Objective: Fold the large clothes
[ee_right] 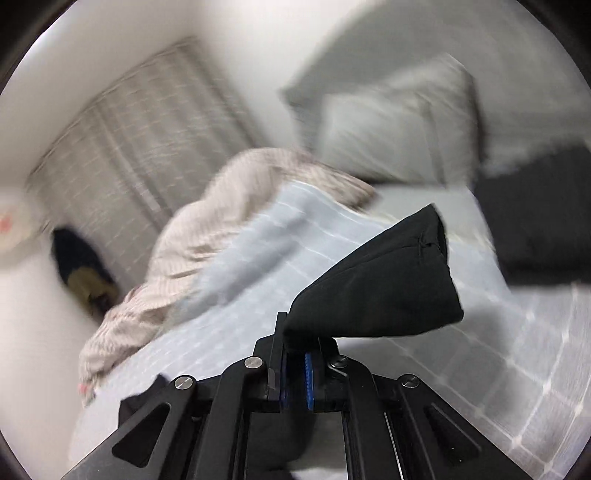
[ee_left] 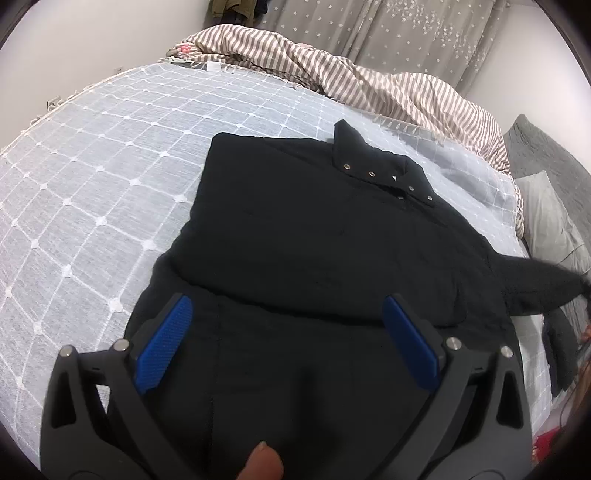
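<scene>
A pale blue bedspread [ee_left: 110, 177] crossed by a white stitched grid with small white tufts covers the bed and fills most of the left wrist view. On it, centre frame, lies the black padded jacket [ee_left: 314, 236], its snap-studded collar toward the upper right and one sleeve [ee_left: 543, 284] stretched to the right edge. The left gripper [ee_left: 288, 314] hovers above the jacket's lower part, blue-padded jaws spread wide and holding nothing. A rumpled brown-and-white striped blanket [ee_left: 369, 81] runs along the top, grey star-print curtains [ee_left: 406, 33] behind it, grey pillows [ee_left: 546, 214] at right.

In the blurred right wrist view, the right gripper [ee_right: 295, 363] is clamped on the sleeve's cuff [ee_right: 380, 280], lifted above the bedspread [ee_right: 258, 258], white walls beyond.
</scene>
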The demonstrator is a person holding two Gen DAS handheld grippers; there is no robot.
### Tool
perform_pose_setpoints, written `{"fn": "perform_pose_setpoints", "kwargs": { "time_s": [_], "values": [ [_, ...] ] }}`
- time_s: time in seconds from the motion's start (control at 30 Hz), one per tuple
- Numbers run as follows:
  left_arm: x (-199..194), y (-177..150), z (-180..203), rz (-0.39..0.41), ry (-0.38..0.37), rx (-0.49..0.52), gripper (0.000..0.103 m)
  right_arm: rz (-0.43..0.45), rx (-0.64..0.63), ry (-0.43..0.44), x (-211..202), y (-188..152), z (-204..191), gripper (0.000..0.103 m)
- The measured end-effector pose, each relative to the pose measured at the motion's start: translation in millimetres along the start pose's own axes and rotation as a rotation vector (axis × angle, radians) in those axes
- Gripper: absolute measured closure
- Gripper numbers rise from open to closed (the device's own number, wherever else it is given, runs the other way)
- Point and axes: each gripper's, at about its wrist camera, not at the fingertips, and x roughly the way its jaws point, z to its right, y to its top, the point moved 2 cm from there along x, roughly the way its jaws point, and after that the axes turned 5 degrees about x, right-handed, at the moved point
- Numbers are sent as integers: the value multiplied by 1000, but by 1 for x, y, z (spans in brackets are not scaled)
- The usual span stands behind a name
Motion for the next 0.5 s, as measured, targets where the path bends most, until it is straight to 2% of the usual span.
{"fn": "perform_pose_setpoints", "kwargs": {
  "time_s": [0.1,0.17,0.27,0.37,0.5],
  "values": [
    [-4,3,-6,22,2,-10,1,15,-143,49,-14,-8,-69,97],
    [-5,5,-9,29,14,-10,1,7,-241,91,-21,-23,-119,97],
    [-3,5,-16,23,11,-34,1,-30,-354,135,-29,-56,-174,97],
    [-1,4,-20,23,9,-49,1,-89,-498,166,-25,-108,-233,97],
    [4,2,-21,7,2,-64,1,-223,-628,212,-8,-188,-280,95]
  ]
}}
